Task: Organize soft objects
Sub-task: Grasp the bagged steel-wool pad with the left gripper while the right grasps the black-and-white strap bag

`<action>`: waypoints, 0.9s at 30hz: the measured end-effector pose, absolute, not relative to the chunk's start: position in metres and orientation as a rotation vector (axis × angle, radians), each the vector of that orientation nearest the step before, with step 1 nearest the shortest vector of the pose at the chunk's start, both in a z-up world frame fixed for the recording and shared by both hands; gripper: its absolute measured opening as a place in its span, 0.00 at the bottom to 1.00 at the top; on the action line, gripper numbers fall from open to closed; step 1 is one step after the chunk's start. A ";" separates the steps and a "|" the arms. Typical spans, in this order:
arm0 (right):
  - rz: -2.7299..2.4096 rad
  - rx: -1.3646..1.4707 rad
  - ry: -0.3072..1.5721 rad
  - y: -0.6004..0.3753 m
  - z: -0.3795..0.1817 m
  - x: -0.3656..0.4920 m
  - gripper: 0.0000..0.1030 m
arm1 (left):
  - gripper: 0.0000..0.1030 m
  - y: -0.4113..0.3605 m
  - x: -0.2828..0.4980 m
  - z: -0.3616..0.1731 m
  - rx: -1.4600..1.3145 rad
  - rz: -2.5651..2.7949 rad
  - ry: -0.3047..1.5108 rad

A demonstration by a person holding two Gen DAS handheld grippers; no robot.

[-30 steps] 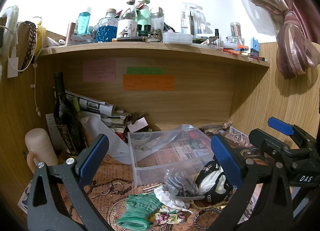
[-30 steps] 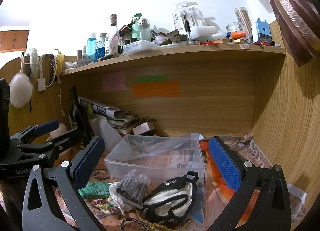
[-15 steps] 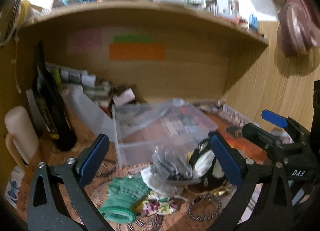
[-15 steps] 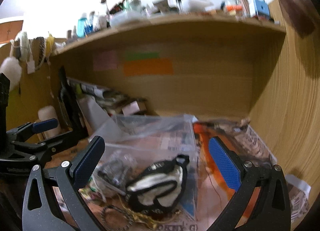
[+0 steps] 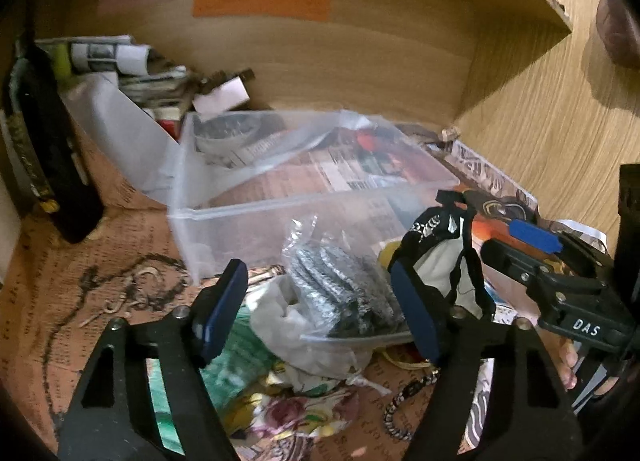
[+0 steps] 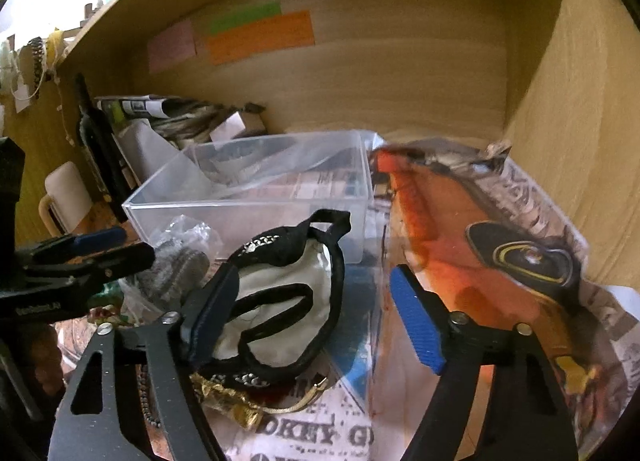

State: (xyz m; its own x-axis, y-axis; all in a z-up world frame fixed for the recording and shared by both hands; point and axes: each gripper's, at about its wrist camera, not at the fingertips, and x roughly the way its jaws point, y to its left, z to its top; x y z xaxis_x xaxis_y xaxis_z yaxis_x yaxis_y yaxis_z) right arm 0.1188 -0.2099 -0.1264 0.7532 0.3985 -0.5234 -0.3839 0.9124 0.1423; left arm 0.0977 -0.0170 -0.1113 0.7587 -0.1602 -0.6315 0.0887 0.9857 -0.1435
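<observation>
A clear plastic box (image 5: 280, 205) (image 6: 248, 201) stands on the desk under the shelf. In front of it lie soft things: a grey knit item in a clear bag (image 5: 344, 293) (image 6: 176, 261), a black-trimmed white eye mask (image 5: 444, 257) (image 6: 288, 293), a green glove (image 5: 236, 357) and a floral cloth (image 5: 296, 417). My left gripper (image 5: 320, 313) is open, its fingers either side of the bagged grey item. My right gripper (image 6: 316, 313) is open, low over the eye mask, with its left finger (image 6: 212, 309) on the mask's left part.
A dark wine bottle (image 5: 52, 149) and a cream mug (image 6: 64, 193) stand at the left. Rolled papers (image 5: 120, 57) pile at the back. A bead bracelet (image 5: 404, 401), gold chain (image 6: 248, 409) and a dark necklace (image 5: 132, 289) lie on the newspaper-covered desk. Wooden walls close the back and right.
Both grippers have tilted down and moved forward, closer to the pile of soft things. The upper shelf has left the views. Both stay open.
</observation>
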 end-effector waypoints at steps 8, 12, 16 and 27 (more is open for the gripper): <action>0.479 0.000 0.673 -0.199 -0.139 0.145 0.65 | 0.54 -0.020 0.117 -0.128 -0.124 -0.170 0.750; 0.512 0.013 0.725 -0.195 -0.146 0.155 0.50 | 0.41 -0.020 0.118 -0.127 -0.128 -0.187 0.746; 0.526 0.029 0.734 -0.193 -0.148 0.158 0.40 | 0.34 -0.023 0.117 -0.127 -0.117 -0.191 0.735; 0.517 0.067 0.651 -0.204 -0.129 0.145 0.10 | 0.23 -0.032 0.100 -0.106 -0.083 -0.222 0.657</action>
State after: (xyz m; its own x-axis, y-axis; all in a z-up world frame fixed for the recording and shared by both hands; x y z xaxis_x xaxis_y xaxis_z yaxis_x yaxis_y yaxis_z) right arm 0.1451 -0.2039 -0.1294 0.6741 0.4799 -0.5614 -0.4387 0.8717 0.2184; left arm 0.0996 -0.0321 -0.1057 0.7693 -0.2306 -0.5958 0.1782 0.9730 -0.1464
